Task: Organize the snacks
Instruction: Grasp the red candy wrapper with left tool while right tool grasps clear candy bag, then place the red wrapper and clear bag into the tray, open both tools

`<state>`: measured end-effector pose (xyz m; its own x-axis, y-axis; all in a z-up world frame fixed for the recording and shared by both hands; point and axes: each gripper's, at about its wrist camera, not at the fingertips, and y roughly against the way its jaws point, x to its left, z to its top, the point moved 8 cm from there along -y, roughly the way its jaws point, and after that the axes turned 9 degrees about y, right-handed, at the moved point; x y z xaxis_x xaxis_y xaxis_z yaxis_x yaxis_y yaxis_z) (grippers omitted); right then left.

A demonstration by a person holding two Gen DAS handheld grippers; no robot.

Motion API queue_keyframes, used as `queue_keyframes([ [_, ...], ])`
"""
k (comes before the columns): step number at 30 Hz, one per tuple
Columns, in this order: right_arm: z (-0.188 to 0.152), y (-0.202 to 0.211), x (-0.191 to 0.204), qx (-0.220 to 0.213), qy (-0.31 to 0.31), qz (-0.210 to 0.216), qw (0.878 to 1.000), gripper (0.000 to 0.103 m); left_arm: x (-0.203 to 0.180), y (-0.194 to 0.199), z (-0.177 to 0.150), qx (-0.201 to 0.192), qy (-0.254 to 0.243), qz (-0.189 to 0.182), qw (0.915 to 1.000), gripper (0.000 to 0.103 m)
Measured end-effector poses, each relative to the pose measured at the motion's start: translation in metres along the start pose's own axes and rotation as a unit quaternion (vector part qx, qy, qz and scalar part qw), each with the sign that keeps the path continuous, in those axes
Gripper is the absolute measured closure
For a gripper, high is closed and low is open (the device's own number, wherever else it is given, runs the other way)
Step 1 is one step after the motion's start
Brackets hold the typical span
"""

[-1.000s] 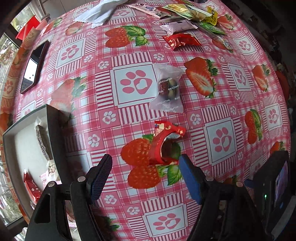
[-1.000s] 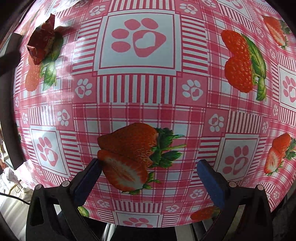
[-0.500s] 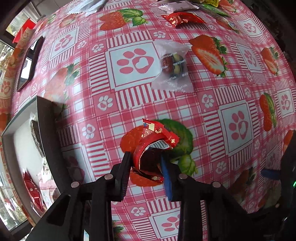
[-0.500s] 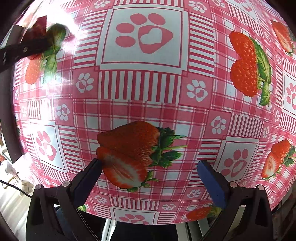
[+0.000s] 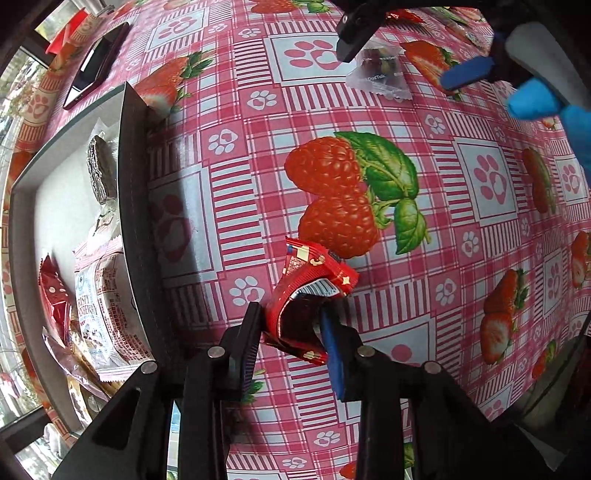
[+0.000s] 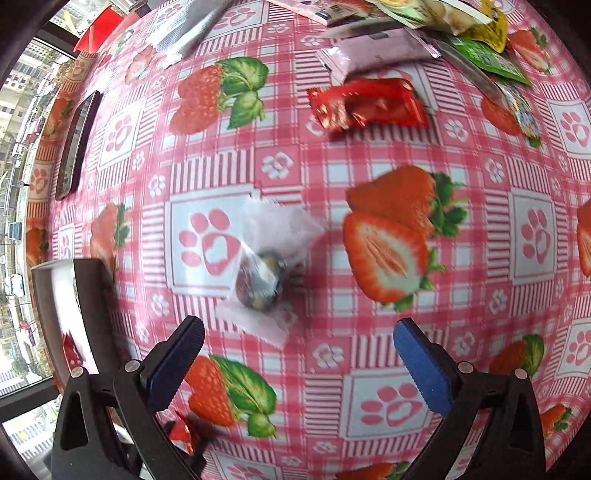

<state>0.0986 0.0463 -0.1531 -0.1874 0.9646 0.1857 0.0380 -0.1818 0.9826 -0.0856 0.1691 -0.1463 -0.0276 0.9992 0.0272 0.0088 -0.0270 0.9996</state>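
My left gripper [image 5: 291,332] is shut on a red snack packet [image 5: 308,295], bent between the pads and held above the tablecloth, right of the dark box [image 5: 129,206]. The box holds several snacks, among them a white strawberry bar [image 5: 103,306]. My right gripper [image 6: 295,354] is open and empty, just short of a clear packet of chocolates [image 6: 264,269]; it also shows in the left wrist view [image 5: 410,59] over that packet [image 5: 380,70]. A red packet [image 6: 369,103] lies farther back.
A pile of pink, green and yellow snack packets [image 6: 424,33] lies at the far edge of the strawberry tablecloth [image 6: 406,229]. A phone [image 6: 75,147] lies at the far left, and a white packet [image 6: 184,29] at the back. The box [image 6: 88,306] stands at the left.
My left gripper closed on the red packet and lifted it toward the box. My right gripper swung from bare tablecloth to hover in front of the clear chocolate packet.
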Motion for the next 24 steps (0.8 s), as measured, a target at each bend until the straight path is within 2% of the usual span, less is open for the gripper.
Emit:
queue_keyframes([
  [1,0.003,-0.005,0.003,0.008,0.000,-0.001,1.000,0.022,0.001,0.000,0.002,0.000,0.001,0.000,1.0000,0.068],
  [4,0.011,-0.006,0.008,0.006,0.022,-0.042,0.999,0.038,0.003,-0.002,0.005,-0.001,0.000,0.002,1.0000,0.068],
  [6,0.008,-0.002,0.015,0.003,0.045,-0.050,0.998,0.074,-0.007,0.001,0.006,-0.002,-0.002,0.002,1.0000,0.068],
  [9,-0.008,0.001,0.022,0.016,0.059,-0.040,0.997,0.074,-0.016,0.001,0.011,-0.003,-0.004,-0.002,1.0000,0.068],
  [17,-0.121,0.003,0.007,0.059,0.055,-0.006,0.997,0.074,-0.006,0.004,0.008,-0.003,0.002,-0.029,0.9996,0.069],
  [19,-0.147,0.003,0.004,0.069,0.052,-0.001,0.996,0.074,-0.003,0.010,0.008,-0.006,0.009,-0.037,0.9992,0.072],
  [24,-0.183,0.008,0.004,0.076,0.042,0.011,0.996,0.074,0.009,0.038,0.003,-0.029,0.023,-0.053,0.9979,0.072],
])
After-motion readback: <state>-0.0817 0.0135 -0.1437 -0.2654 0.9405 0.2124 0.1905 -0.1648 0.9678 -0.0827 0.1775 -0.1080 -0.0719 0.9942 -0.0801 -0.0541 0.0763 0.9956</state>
